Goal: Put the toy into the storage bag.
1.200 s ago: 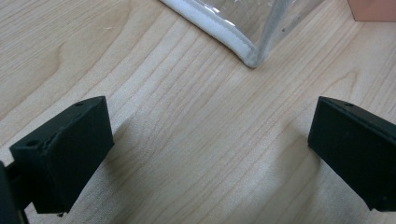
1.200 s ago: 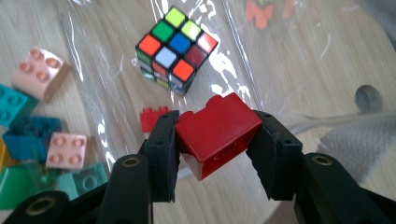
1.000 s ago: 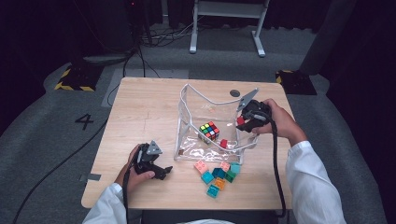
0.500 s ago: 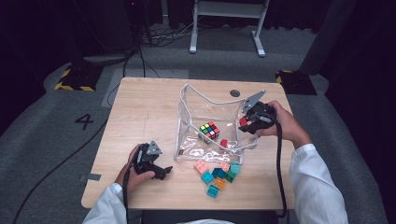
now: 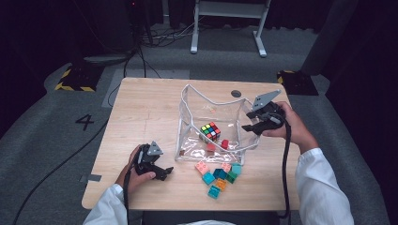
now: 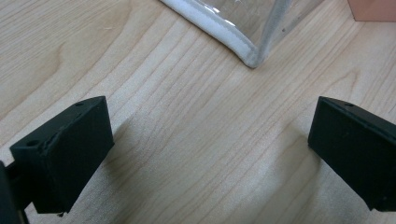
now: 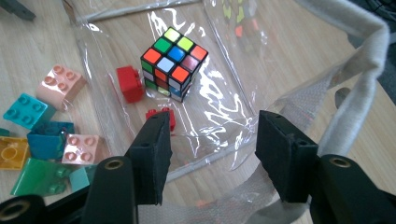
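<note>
Our right gripper [image 5: 251, 126] hangs over the right wall of the clear bag [image 5: 192, 101], its jaws just opened and nothing between them. The loose bricks [image 5: 218, 174] lie on the counter toward its near edge, just outside the bag's near wall and nearer-left of that gripper; two red bricks [image 7: 129, 83] and the cube [image 7: 173, 63] already sit inside. Our left gripper [image 5: 162, 172] rests open and empty by the near edge, left of the pile and about as near to it, we judge.
</note>
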The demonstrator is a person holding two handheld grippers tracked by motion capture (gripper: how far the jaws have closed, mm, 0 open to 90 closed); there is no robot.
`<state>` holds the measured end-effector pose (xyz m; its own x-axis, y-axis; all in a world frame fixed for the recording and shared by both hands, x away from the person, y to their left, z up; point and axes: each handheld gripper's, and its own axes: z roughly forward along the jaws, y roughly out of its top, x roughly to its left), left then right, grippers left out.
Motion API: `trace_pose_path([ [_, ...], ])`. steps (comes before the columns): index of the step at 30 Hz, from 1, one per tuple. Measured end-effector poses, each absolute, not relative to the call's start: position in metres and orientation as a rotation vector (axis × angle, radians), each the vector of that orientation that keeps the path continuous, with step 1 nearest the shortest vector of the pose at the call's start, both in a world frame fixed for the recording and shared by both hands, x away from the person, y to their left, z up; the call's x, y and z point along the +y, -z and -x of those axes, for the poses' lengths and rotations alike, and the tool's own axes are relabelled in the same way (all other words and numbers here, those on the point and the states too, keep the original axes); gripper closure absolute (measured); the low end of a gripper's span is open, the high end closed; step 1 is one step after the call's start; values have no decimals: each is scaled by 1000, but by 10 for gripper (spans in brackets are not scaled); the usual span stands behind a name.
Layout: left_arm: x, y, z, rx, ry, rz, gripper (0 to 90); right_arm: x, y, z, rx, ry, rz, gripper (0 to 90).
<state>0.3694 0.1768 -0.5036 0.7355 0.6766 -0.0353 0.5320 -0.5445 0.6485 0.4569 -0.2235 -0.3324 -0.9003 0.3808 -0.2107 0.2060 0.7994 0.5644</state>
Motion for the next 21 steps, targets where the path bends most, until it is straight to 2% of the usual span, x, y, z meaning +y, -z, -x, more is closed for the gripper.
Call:
trace_pose_path([
  [12, 177, 503, -369, 904, -288, -2286, 1, -241, 318, -431, 2520, -995, -468, 323],
  [21, 177, 503, -370, 903, -289, -2287, 1, -264, 309, -408, 2402, -1120, -496, 285],
])
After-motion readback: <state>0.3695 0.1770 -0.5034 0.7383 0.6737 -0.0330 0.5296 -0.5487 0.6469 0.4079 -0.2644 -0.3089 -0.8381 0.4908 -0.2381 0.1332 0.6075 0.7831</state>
